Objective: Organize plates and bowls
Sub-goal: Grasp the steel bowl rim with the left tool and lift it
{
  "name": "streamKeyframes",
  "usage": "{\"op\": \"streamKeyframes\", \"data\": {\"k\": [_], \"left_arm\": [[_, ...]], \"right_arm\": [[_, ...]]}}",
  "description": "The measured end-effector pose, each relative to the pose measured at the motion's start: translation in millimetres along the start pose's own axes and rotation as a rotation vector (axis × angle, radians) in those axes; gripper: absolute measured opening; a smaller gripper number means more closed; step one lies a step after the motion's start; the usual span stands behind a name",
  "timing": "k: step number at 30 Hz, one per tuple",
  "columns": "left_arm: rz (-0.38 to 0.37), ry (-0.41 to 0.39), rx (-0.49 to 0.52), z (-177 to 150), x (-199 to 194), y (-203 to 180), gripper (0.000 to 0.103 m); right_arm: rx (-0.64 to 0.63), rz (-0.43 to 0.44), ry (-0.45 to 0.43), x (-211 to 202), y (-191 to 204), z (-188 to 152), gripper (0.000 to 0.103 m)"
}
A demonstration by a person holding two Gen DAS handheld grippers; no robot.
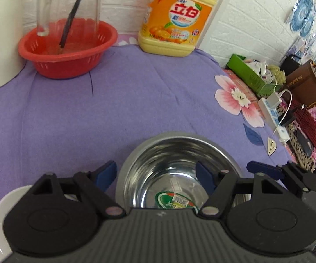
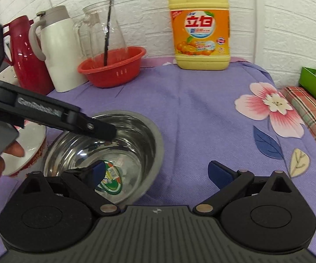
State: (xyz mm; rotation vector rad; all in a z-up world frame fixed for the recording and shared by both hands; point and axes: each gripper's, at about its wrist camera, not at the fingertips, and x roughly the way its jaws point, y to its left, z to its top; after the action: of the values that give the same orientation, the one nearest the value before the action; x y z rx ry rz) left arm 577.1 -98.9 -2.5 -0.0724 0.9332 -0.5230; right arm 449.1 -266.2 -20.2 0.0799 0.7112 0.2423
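Two grippers meet over one steel bowl (image 1: 175,171), which sits upright, mouth up, on the purple cloth (image 1: 114,109) near its front edge. Being round, it has no long axis; a green sticker (image 2: 111,179) lies on its floor. Just left of it stands a white bowl (image 2: 26,151) with a red pattern on its outer wall, also mouth up; whether the two touch I cannot tell.

Beyond the bowls the cloth runs bare up to a red colander (image 2: 114,68) holding a glass pitcher (image 2: 103,30), and a yellow detergent jug (image 2: 199,28) against the white wall. On the right the cloth ends at a cluttered lower surface with a green box (image 1: 254,76).

Left gripper (image 1: 158,173) is open, its jaws spread either side of the steel bowl's left wall, one finger outside and one finger (image 1: 204,175) inside; neither clearly presses on it. Right gripper (image 2: 160,173) is also spread wide, holding nothing, its left finger (image 2: 98,171) over the bowl's near rim and the other above bare cloth.
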Motion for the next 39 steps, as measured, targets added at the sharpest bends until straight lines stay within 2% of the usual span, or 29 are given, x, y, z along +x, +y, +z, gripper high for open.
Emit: {"op": "streamKeyframes", "data": {"k": [4, 11, 20, 27, 39], "left_arm": [[0.022, 0.010, 0.059, -2, 2, -9, 0.071], [0.042, 0.024, 0.070, -6, 6, -15, 0.072], [0.072, 0.034, 0.108, -12, 9, -26, 0.072], [0.102, 0.033, 0.145, -17, 12, -33, 0.072], [0.121, 0.018, 0.158, -20, 13, -36, 0.072]], "right_arm": [[-0.019, 0.017, 0.009, 5, 6, -1, 0.103], [-0.021, 0.052, 0.048, 10, 12, -9, 0.103], [-0.002, 0.025, 0.019, 17, 10, -9, 0.103], [-0.099, -0.013, -0.007, 23, 16, -17, 0.103], [-0.106, -0.002, -0.010, 22, 15, -18, 0.103]]}}
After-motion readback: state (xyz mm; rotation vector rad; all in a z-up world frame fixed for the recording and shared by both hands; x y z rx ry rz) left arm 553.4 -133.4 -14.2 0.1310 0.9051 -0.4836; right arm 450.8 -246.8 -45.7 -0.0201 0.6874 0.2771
